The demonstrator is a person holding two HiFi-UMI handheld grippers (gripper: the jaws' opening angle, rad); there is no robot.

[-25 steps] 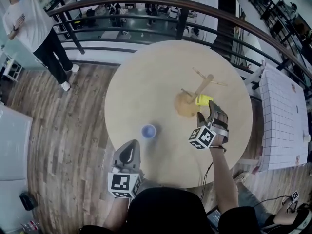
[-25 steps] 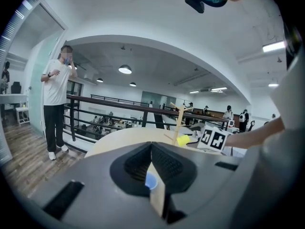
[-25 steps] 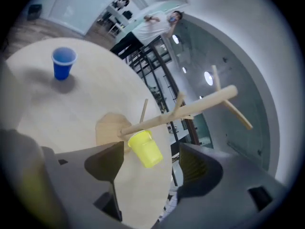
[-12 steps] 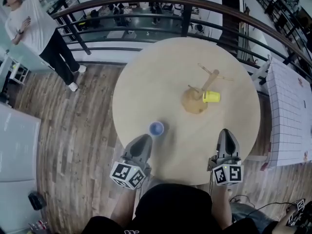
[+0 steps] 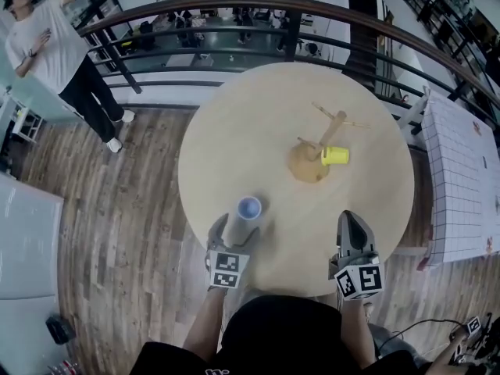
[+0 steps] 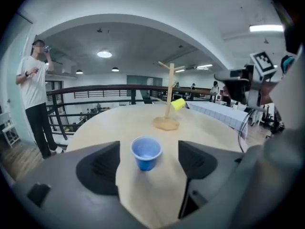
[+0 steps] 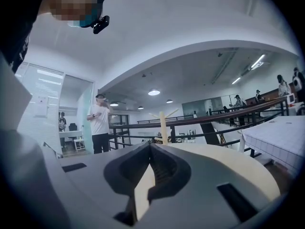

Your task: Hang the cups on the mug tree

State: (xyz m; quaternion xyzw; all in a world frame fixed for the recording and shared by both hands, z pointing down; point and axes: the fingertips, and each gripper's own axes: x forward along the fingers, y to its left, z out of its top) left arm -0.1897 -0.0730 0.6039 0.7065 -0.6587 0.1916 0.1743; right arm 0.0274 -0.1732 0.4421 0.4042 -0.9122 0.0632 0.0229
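Standing upright on the table (image 5: pixel 234 123) near its front edge, the blue cup (image 5: pixel 248 208) sits mouth up between the jaws of the left gripper (image 5: pixel 234 233), which are opening around it. In the left gripper view neither pad touches its wall, and tabletop shows on both sides. The right gripper (image 5: pixel 351 229) rests over the table's edge well to the right, its jaws pressed together on nothing. Farther back stands the mug tree (image 5: pixel 322 143), where a yellow cup (image 5: pixel 335 156) appears already hung on a low peg, lying sideways above the base. The blue cup looks like a small, thin plastic tumbler, so I judge it very light, smooth and easy to squash or tip: a hard squeeze could buckle the wall, and a nudge from one jaw could slide it or knock it over. No handle is visible, so hanging it likely means slipping its mouth over a peg. The best hold seems to be across the wall just under the rim, where it is stiffer, with gentle pressure and the mouth left free for a bare peg.
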